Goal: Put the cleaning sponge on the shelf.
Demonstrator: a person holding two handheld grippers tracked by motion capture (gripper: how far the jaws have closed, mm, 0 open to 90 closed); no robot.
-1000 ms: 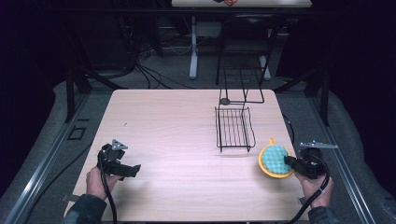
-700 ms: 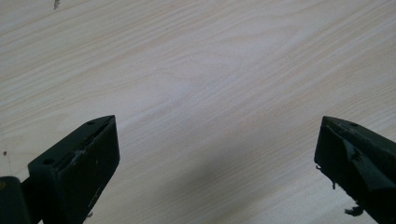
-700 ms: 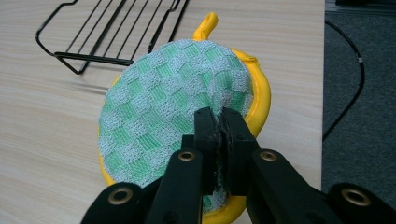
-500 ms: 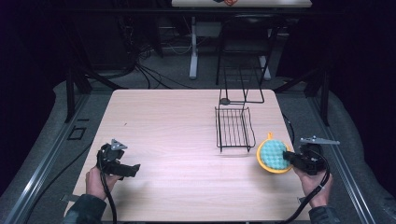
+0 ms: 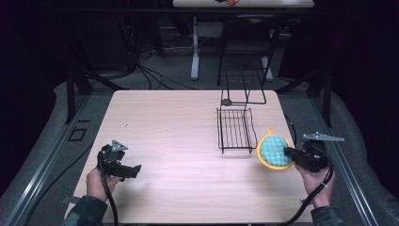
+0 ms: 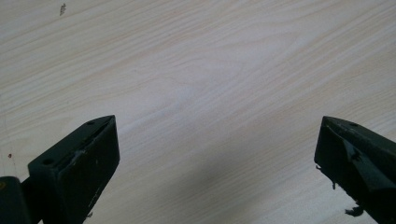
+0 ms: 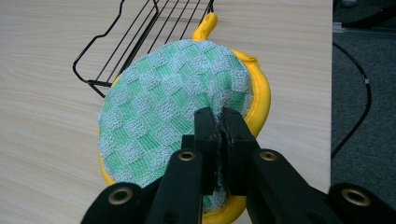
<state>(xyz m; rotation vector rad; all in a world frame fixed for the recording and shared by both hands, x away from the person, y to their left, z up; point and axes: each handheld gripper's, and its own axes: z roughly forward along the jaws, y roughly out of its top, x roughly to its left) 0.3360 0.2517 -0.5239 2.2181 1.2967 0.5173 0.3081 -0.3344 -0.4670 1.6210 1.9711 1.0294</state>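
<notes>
At the bench's (image 5: 188,122) near edge a person's two hands each hold a gripper. The left gripper (image 6: 217,172), near the near-left corner, has its fingers spread wide over bare wood with nothing between them. The right gripper (image 7: 218,140), by the right edge, has its fingers closed on the rim of a round yellow-edged pot holder with a green-and-white chequered knitted face (image 7: 173,126), which is tilted up off the bench. My guess at the risk — the grip takes only a thin bite of soft cloth at the rim, so the pad could slip or flop if swung. Just beyond it lies a black wire rack (image 5: 234,129), and the yellow hanging loop (image 7: 205,25) sits close enough to catch its bars. Farther off, at the far edge, stands a black wire frame (image 5: 242,87).
</notes>
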